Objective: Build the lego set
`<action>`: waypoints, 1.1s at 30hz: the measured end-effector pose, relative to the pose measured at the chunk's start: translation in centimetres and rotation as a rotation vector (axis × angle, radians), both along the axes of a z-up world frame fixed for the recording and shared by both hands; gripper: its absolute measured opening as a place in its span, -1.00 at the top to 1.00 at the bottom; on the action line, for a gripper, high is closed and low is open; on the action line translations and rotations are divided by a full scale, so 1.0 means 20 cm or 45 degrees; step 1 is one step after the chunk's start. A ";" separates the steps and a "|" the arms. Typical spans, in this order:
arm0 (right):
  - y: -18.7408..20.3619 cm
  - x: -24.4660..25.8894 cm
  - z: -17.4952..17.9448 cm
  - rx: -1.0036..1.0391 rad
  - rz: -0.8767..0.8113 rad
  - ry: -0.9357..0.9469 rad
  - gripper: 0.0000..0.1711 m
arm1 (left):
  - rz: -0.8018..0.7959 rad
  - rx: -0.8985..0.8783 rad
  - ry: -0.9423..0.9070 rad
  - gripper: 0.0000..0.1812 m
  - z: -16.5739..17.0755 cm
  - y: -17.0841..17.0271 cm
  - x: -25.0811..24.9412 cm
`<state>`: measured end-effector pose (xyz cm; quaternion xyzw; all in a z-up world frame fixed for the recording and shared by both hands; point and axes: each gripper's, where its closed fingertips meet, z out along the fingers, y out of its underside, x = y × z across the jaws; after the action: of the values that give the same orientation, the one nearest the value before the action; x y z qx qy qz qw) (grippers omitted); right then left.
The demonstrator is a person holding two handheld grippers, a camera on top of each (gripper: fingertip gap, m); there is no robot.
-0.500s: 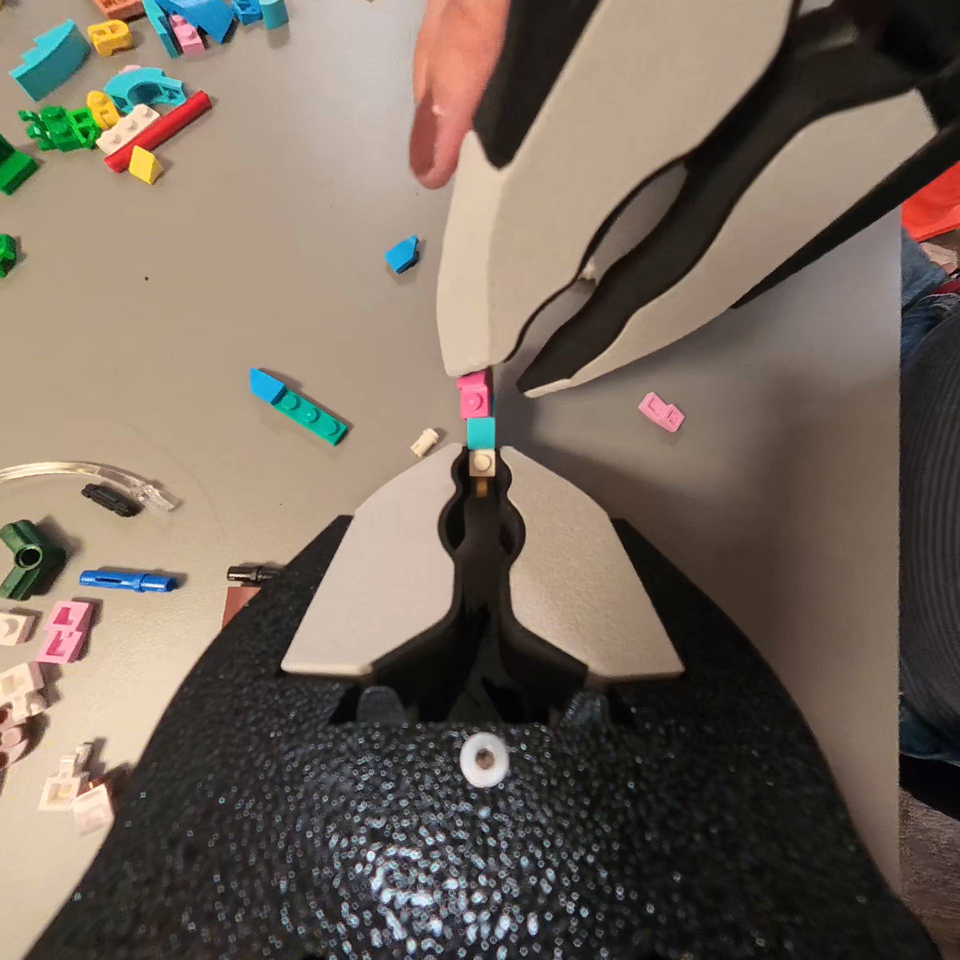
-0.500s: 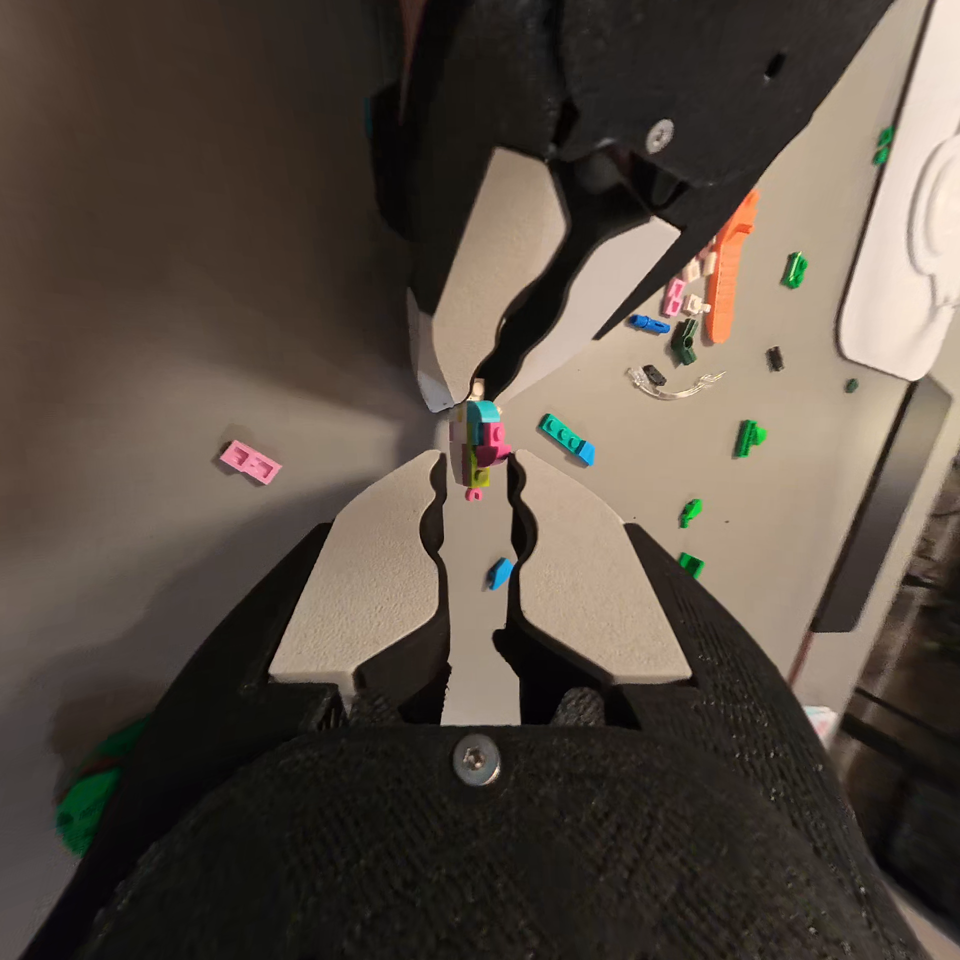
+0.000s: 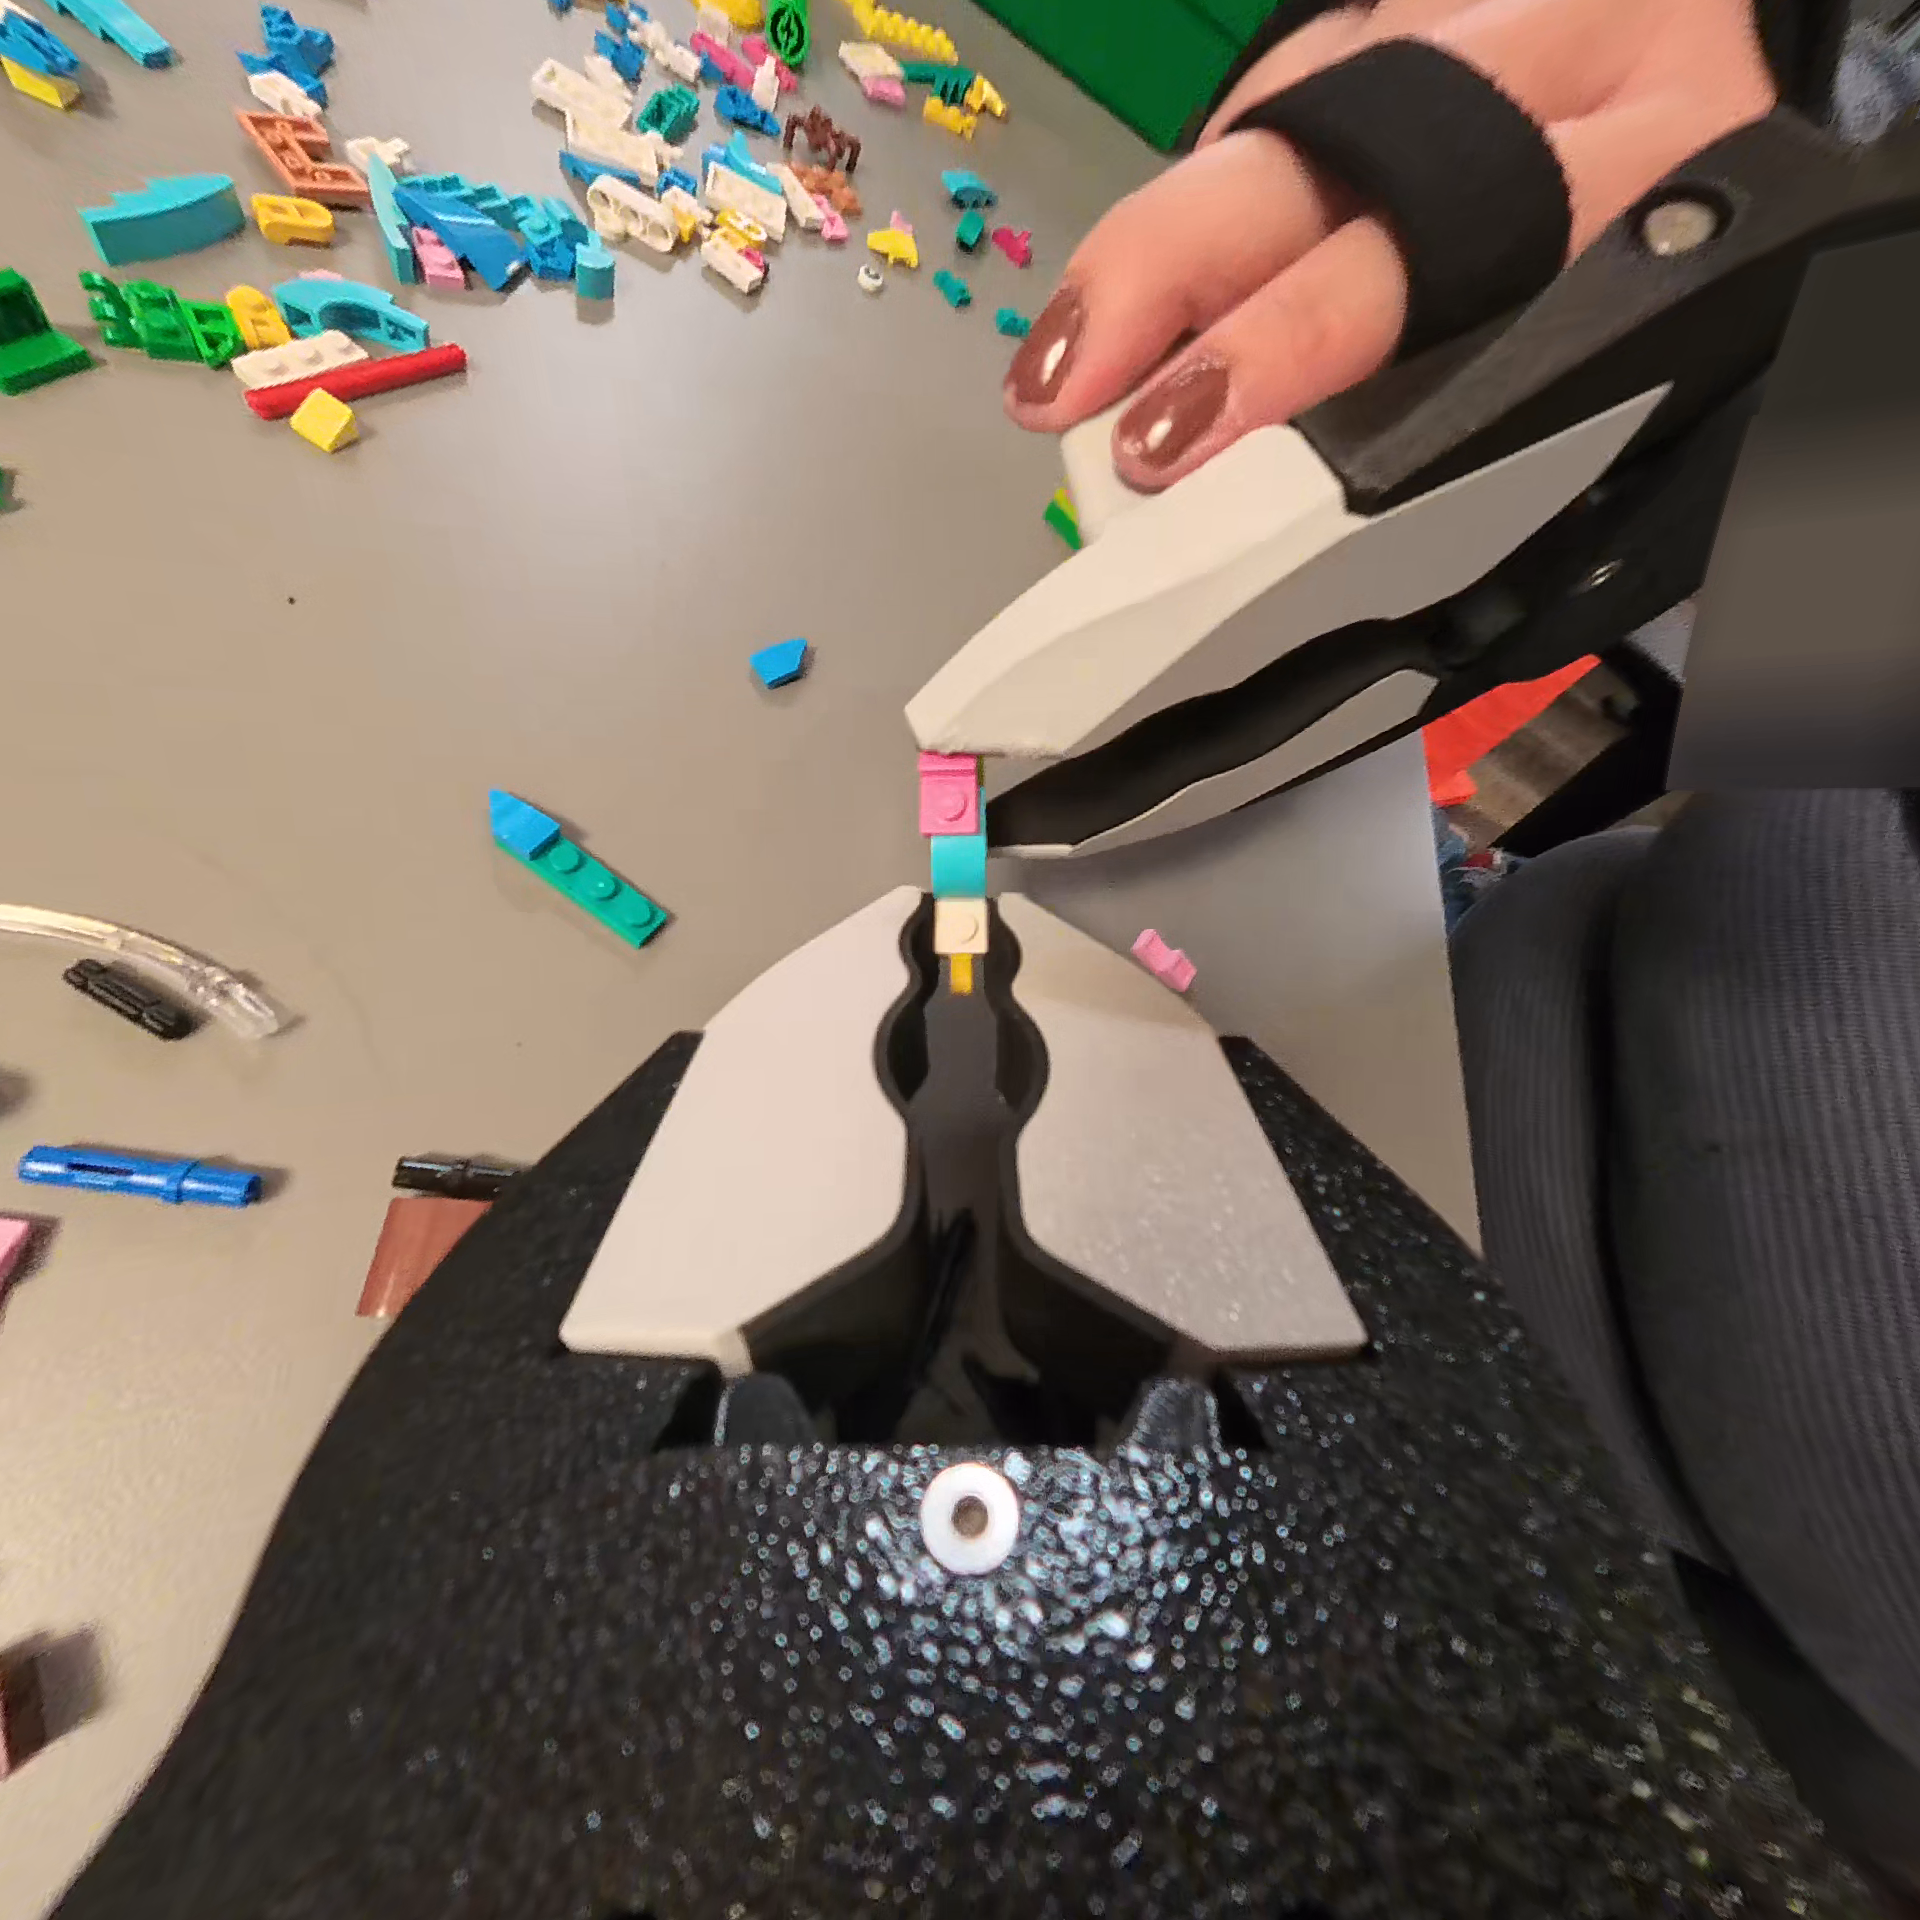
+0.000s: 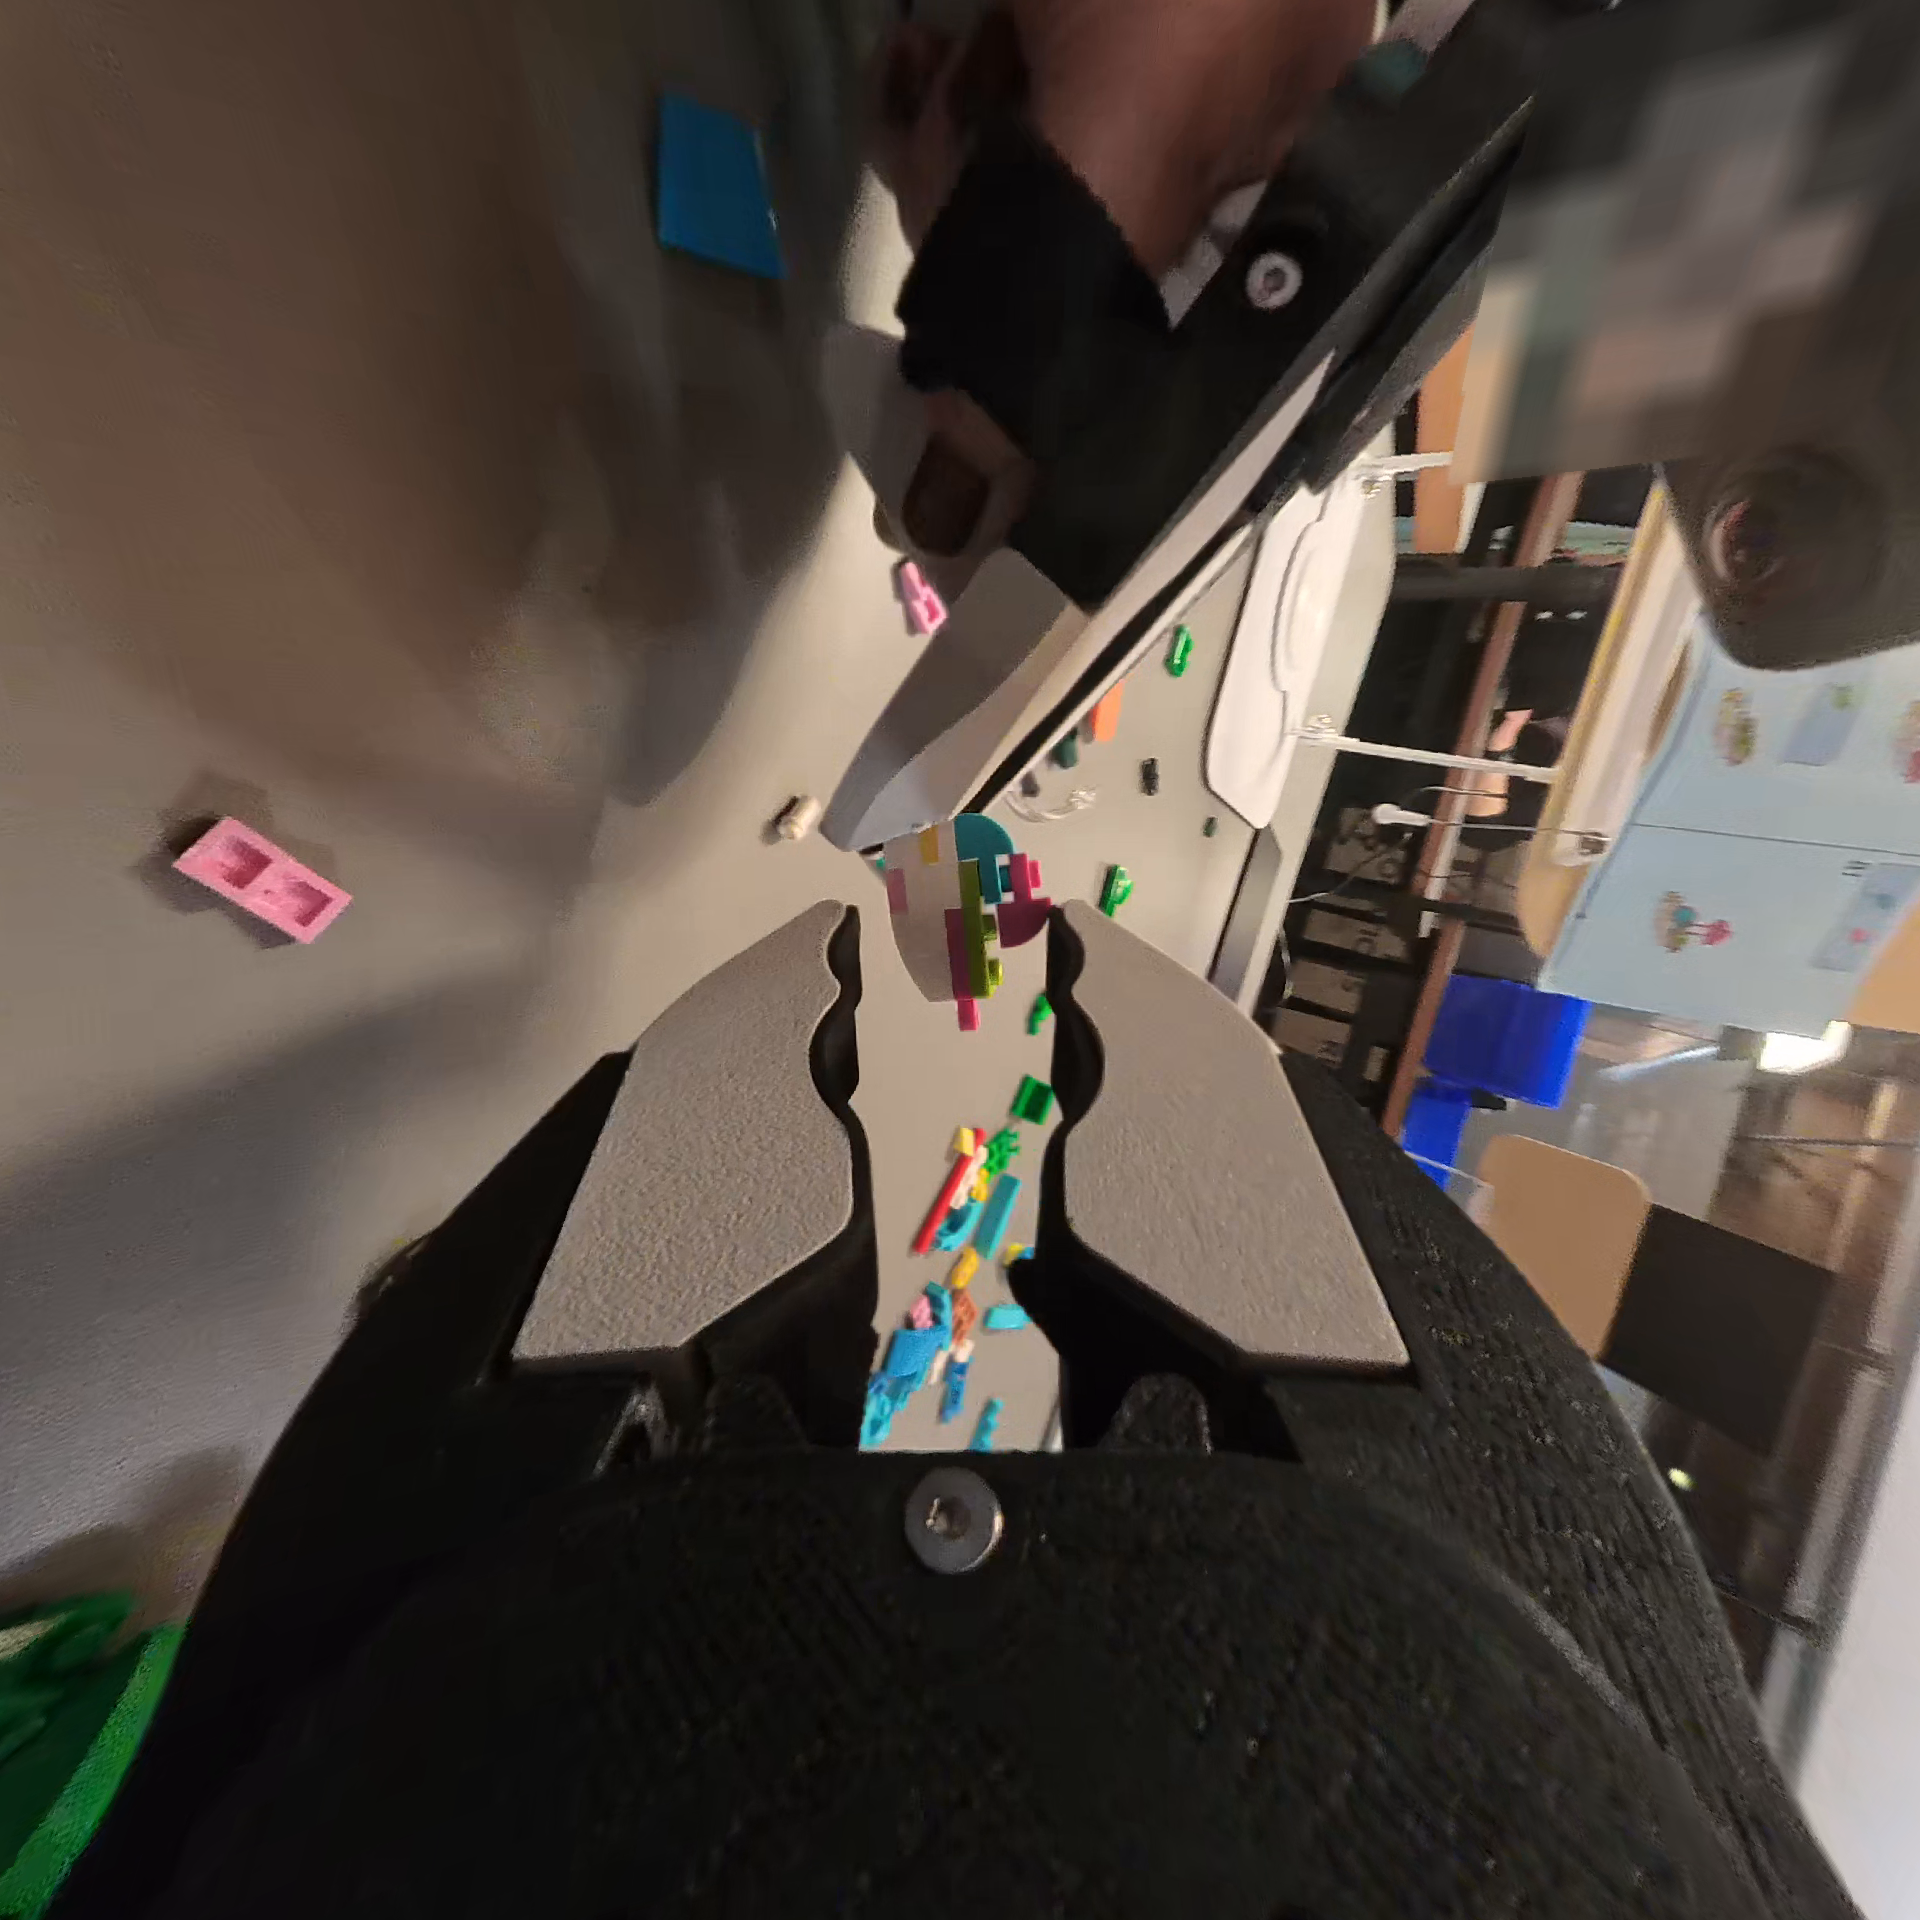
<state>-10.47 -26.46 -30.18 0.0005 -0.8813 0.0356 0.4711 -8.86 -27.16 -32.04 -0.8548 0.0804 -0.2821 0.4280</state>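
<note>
Two grippers meet over the worktop (image 3: 623, 623), and between them sits one tiny build (image 3: 953, 831), a stack of pink, teal and tan bricks held clear of the surface. Left gripper (image 3: 961, 920) is clenched on the tan end, its fingers pinching the lowest brick with a yellow peg poking back into the gap. Right gripper (image 3: 961, 774) comes in from the upper right, a hand (image 3: 1299, 281) pressing on its top finger, and its tips are set against the pink end. From the right wrist view that gripper (image 4: 951, 920) shows a clear gap between its fingers, so it's parted, not clamped; the build (image 4: 961, 914) hangs just past the tips, touching the right-hand one, with a pale curved plate and lime and magenta bits showing. Handling-wise, I'd call this featherweight and rigid, hard smooth plastic, so it's likely to slip or twist under a pinch, and the stud joints could pop apart if squeezed off-axis. Best hold looks to be across flat opposite faces of a brick, near the joint being pressed, pushing along the stack, not sideways. Loose bricks (image 3: 665, 177) lie scattered well away, a pink plate (image 4: 260, 881) and a teal plate (image 3: 582, 868) nearer by.
</note>
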 end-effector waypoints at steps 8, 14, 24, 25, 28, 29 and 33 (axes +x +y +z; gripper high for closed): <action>0.00 0.00 0.01 0.098 0.051 0.074 0.69 | -0.032 -0.002 -0.023 0.91 0.00 -0.01 0.02; -0.01 0.01 0.04 0.119 0.079 0.062 0.70 | -0.035 0.032 0.071 0.91 0.02 -0.01 0.01; -0.01 0.01 0.03 0.234 0.148 0.059 0.72 | -0.037 -0.008 0.045 0.91 0.00 -0.01 0.03; -0.01 0.02 0.02 0.204 0.127 0.027 0.71 | -0.038 -0.018 0.027 0.91 0.00 -0.01 0.03; -0.01 0.01 0.01 0.154 0.097 -0.008 0.70 | -0.037 -0.043 -0.018 0.91 -0.01 -0.01 0.04; -0.01 0.01 0.01 0.142 0.095 0.000 0.70 | -0.028 -0.046 -0.019 0.91 -0.01 -0.01 0.03; -0.01 0.00 0.01 0.128 0.084 0.023 0.54 | -0.024 -0.045 -0.039 0.91 0.00 -0.01 0.03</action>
<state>-10.51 -26.67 -30.06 0.0536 -0.8772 0.0066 0.4770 -8.28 -27.43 -32.06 -0.8569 0.0769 -0.3008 0.4115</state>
